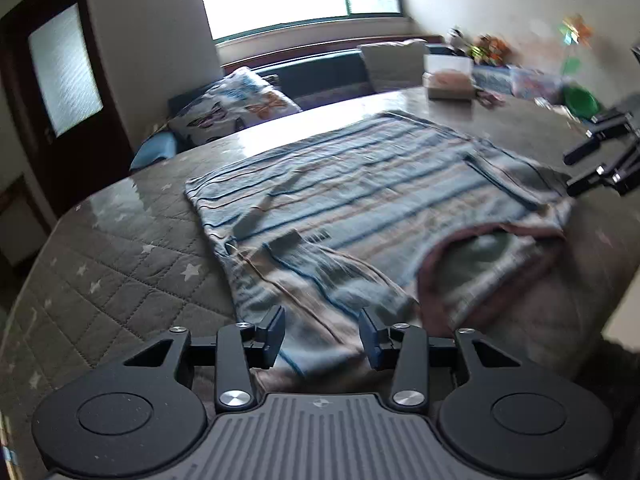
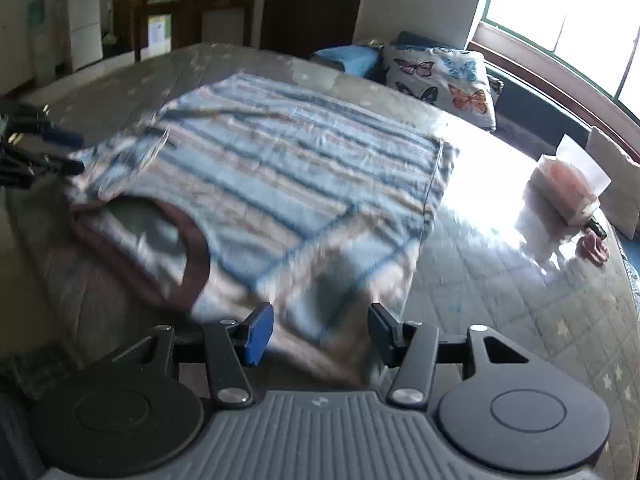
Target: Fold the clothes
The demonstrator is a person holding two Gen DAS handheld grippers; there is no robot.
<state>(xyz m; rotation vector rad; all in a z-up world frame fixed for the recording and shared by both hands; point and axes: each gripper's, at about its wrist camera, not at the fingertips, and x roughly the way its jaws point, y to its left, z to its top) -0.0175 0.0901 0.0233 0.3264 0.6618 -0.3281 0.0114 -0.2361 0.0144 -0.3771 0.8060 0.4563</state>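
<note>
Shirt (image 1: pixel 360 184) lies ahead of left hand-held gripper (image 1: pixel 322 338).

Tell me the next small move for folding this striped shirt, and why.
Probably close both grippers on the near shoulder corners. The striped shirt lies flat on the quilted table, collar toward the person. The left gripper and right gripper are open, with cloth between the fingers but not pinched.

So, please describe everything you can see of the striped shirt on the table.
The striped shirt looks like soft knit, with pale blue, beige and dark blue bands and a brown collar. It lies flat on the quilted table cover, collar toward the cameras, both sleeves folded inward. Its near edges lie between each open gripper's fingers; no pad visibly presses it.
</note>
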